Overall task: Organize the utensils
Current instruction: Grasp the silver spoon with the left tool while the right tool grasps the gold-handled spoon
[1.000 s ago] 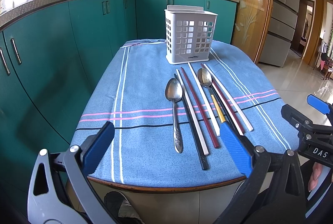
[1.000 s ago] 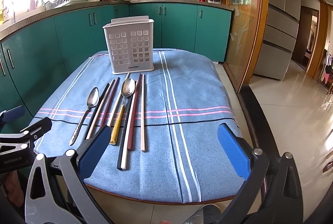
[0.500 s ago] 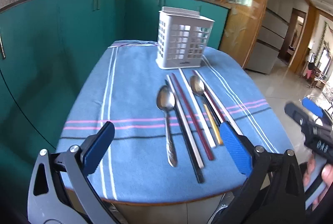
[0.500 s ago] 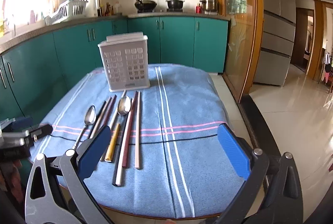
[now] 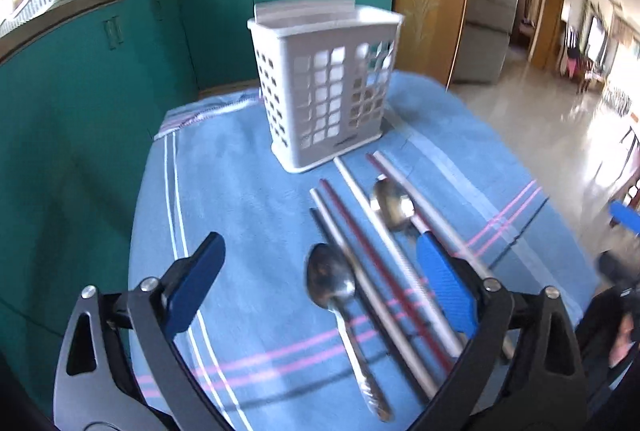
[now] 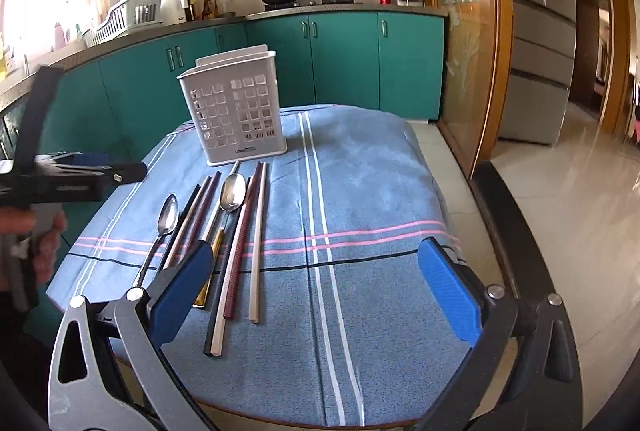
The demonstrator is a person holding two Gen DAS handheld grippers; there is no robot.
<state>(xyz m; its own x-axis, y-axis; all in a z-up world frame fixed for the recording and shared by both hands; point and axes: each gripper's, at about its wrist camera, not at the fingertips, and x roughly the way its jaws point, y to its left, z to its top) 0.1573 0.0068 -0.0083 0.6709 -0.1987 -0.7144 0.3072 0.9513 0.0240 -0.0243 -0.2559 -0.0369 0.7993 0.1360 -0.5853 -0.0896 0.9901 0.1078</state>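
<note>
Two spoons and several chopsticks (image 6: 256,231) lay in row mid-frame on blue cloth (image 6: 360,191), below white caddy (image 6: 236,111), none stowed yet. Left gripper (image 5: 320,283) had swung in over steel spoon (image 5: 330,281), jaws spread wide, starting to close, touching nothing. Right gripper (image 6: 316,291) spread, empty. First pick looked imminent.

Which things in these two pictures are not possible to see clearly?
- Inside of the white utensil holder: both views, hidden by its walls.
- Gold-handled spoon handle: right wrist view, partly behind the right tongs' pad.
- Chopsticks' near ends: left wrist view, blurred and behind the closing, empty left tongs.
</note>
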